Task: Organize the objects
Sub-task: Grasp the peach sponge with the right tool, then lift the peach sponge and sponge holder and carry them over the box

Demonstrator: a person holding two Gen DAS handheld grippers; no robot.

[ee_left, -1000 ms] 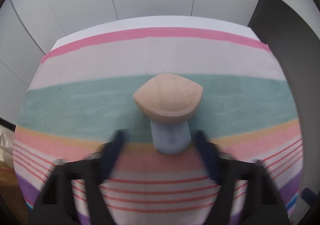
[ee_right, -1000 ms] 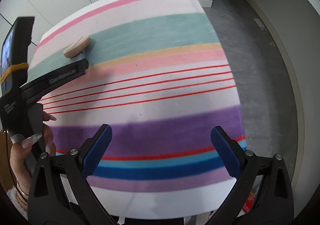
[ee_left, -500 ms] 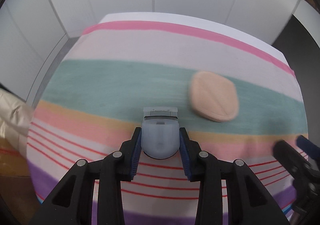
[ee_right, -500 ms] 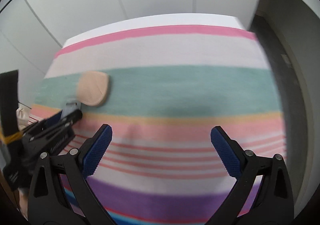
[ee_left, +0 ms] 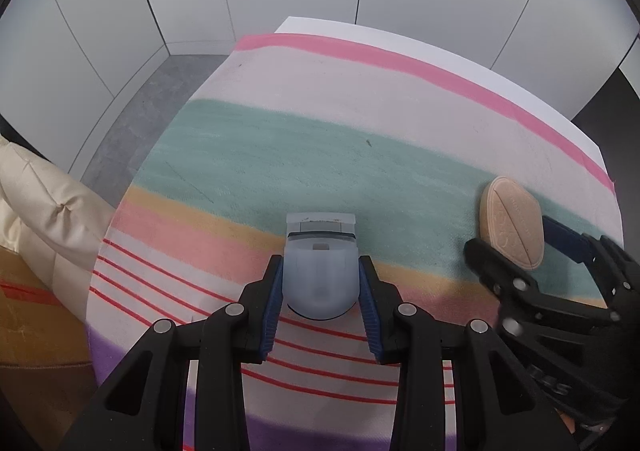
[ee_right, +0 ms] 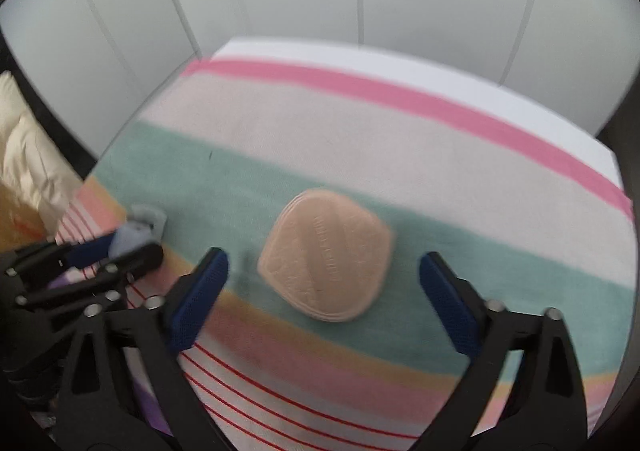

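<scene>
Left gripper fingers clamped on the pale-blue rounded plastic device, centre frame. Right gripper fingers, just closing, apart around the peach diamond-shaped sponge pad, seemingly not touching. No destination visible; most sorting remains.

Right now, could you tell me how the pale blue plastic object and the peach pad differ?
The pale blue plastic object is clamped between the left gripper pads; the peach pad lies free between the right gripper's open jaws, which have just been closing. The blue object is smooth and blocky; the pad is flat, embossed. Both are over the striped cloth.
</scene>
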